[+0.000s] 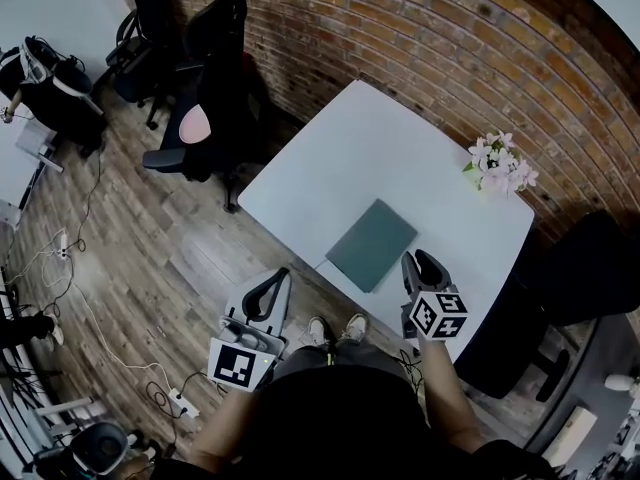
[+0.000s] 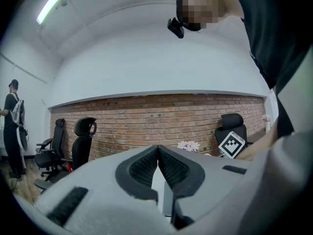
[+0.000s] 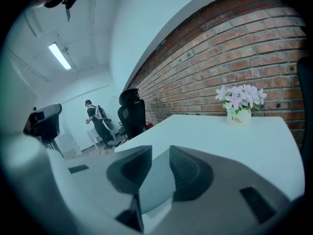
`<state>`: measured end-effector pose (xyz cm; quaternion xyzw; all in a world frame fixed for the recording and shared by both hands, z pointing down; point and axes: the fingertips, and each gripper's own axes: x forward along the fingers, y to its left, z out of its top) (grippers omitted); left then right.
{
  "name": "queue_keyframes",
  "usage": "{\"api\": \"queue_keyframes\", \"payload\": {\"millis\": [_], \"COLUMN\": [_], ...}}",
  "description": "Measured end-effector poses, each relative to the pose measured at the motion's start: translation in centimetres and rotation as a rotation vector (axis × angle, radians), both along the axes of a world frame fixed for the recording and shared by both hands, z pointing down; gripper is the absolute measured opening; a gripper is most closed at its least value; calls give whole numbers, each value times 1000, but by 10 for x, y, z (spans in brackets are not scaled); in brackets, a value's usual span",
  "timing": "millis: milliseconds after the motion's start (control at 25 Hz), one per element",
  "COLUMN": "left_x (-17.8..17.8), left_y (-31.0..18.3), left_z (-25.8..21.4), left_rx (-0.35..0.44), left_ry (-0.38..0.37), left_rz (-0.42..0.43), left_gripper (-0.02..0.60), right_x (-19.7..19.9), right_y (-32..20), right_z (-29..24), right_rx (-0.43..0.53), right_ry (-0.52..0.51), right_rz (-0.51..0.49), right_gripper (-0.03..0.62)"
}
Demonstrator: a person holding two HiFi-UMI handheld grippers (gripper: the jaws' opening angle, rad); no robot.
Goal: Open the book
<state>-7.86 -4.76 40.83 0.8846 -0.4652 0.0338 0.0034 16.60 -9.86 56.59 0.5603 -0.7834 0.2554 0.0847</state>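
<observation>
Closed book [image 1: 372,245] lies just left of the nearer right gripper [image 1: 420,265], jaws apart, empty; left gripper [image 1: 272,290], jaws together, short of the bench [image 1: 360,138].

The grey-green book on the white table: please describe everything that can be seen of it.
The flat rectangular grey-green book is closed, with a plain matte cover. It lies flat, turned at an angle, near the front edge of the white table. The right claw, jaws apart, hangs close by its right edge.

Book [image 1: 372,245] on table [image 1: 350,148], near front edge — flower pot [image 1: 498,166] at far-right corner, chairs [image 1: 205,88] left.
</observation>
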Motion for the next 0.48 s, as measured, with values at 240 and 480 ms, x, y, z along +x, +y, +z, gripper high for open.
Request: {"api": "queue_keyframes", "payload": {"millis": [240,480], "left_x": [-5,-11], "left_y": [-4,-7], "left_z": [4,6], "left_rx": [-17,-29], "left_ry": [-8,-15], "left_rz": [-15,-36], "left_gripper": [23,23], "right_x": [5,10], "right_y": [-8,-11], "right_z": [40,83], "right_rx": [-106,-221], "right_ry": [-55,-142], "right_rz": [41,108], "right_gripper": [156,193]}}
